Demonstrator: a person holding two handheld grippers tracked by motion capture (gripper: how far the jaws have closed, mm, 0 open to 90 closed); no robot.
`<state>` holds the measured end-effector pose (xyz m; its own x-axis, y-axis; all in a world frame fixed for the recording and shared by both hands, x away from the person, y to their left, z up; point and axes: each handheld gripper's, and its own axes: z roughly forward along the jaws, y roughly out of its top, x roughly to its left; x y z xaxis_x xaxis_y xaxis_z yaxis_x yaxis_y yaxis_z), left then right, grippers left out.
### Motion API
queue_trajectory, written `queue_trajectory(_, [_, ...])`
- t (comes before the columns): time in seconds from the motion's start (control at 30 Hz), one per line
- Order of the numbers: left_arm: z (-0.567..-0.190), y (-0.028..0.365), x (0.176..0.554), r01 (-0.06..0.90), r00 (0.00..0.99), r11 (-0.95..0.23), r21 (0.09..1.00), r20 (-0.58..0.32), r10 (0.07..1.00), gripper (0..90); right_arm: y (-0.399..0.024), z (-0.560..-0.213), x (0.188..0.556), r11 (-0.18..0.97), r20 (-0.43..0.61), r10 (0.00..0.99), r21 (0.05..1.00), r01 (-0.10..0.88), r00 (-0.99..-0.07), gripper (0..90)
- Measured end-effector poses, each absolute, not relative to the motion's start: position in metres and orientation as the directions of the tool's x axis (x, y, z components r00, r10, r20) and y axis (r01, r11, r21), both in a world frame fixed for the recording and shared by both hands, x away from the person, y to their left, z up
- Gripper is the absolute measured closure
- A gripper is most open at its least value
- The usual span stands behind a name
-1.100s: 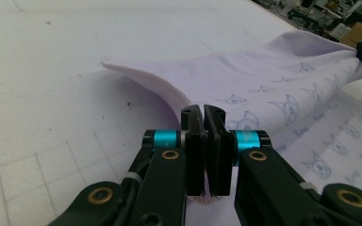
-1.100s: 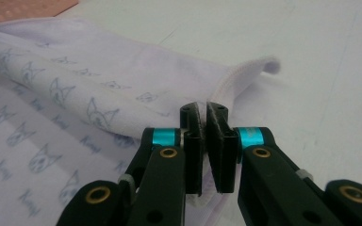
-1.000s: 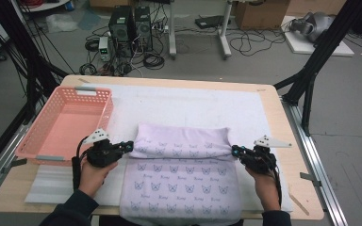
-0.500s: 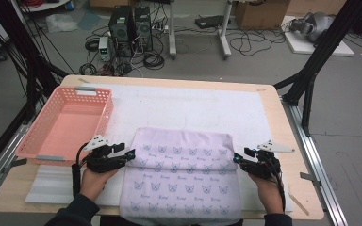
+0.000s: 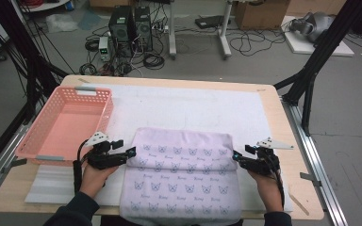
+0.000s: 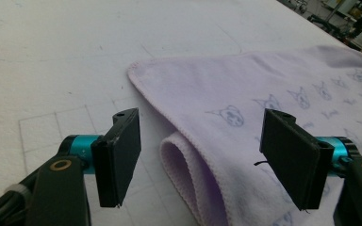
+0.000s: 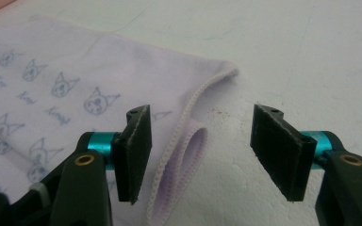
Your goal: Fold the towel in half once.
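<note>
Both grippers — left [image 5: 131, 152] and right [image 5: 234, 156] — have just let go: jaws opening, the towel's [image 5: 181, 181] folded edge lying loose between them, the fold now nearer the table's [image 5: 283, 117] front edge.

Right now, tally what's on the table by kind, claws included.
Lilac towel: 1
Pink basket: 1
White mat: 1
Claws: 2, left claw and right claw, both open at the towel's side edges
Total: 5

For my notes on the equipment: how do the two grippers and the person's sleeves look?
Each gripper, left gripper and right gripper, has a black body, two flat black rectangular pads on teal collars, brass-coloured pivots, a grey triangular top plate and a black cable. The sleeves are dark.
</note>
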<state>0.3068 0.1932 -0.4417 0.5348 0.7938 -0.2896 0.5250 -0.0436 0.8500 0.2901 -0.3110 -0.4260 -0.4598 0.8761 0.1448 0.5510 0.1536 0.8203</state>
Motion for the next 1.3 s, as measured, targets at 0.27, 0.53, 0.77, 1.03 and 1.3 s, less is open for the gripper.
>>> queue_trajectory(0.27, [-0.435, 0.188, 0.328, 0.525, 0.498, 0.032, 0.851, -0.338, 0.799, 31.4, -0.316, -0.420, 0.309, 0.133, 0.152, 0.887, 0.820, 0.556, -0.436, 37.2])
queue_trajectory(0.53, [-0.438, 0.173, 0.369, 0.602, 0.433, -0.053, 0.797, -0.270, 0.860, 31.8, -0.296, -0.425, 0.350, 0.148, 0.184, 0.889, 0.752, 0.643, -0.419, 38.9])
queue_trajectory(0.77, [-0.448, 0.152, 0.375, 0.590, 0.481, -0.233, 0.773, -0.104, 0.870, 46.3, -0.278, -0.439, 0.371, 0.210, 0.147, 0.904, 0.665, 0.716, -0.401, 47.7])
queue_trajectory(1.03, [-0.447, 0.155, 0.370, 0.555, 0.532, -0.254, 0.792, -0.103, 0.841, 84.9, -0.276, -0.437, 0.368, 0.299, 0.076, 0.885, 0.663, 0.686, -0.459, 87.1])
queue_trajectory(1.3, [-0.420, 0.172, 0.352, 0.494, 0.564, -0.123, 0.861, -0.210, 0.798, 84.9, -0.286, -0.418, 0.352, 0.253, 0.110, 0.863, 0.751, 0.610, -0.493, 87.1])
